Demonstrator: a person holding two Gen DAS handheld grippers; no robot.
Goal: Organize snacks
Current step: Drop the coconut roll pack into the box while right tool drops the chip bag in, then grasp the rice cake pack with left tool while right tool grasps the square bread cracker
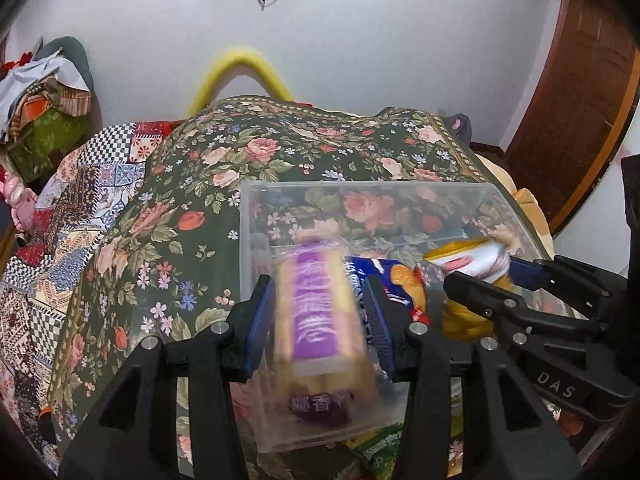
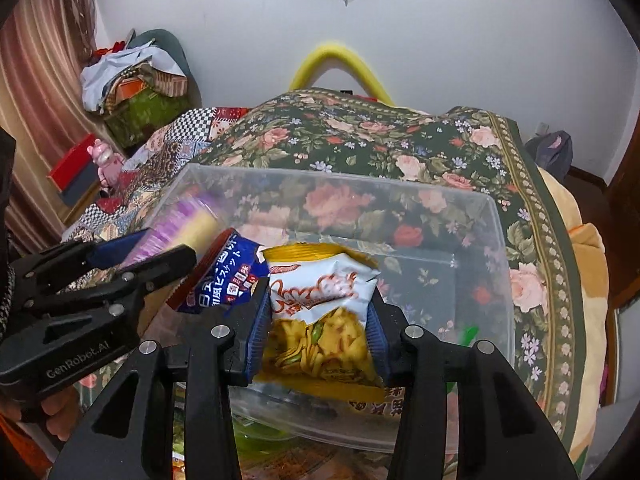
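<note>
**A:** so where were the snacks at that point?

**B:** left tongs (image 1: 318, 312) had the purple-and-yellow pack (image 1: 316, 320) between the pads, blurry, over the clear plastic bin (image 1: 256, 216) sitting on the floral bedspread (image 1: 180, 184). Couldn't tell if they were actually clamped on it.

**A:** and the right one?

**B:** right tongs (image 2: 318, 340) were squeezed onto the yellow-and-white chip bag (image 2: 320, 304), held over the bin too. A blue biscuit pack (image 2: 228, 272) leaned inside, just left of it.
</note>
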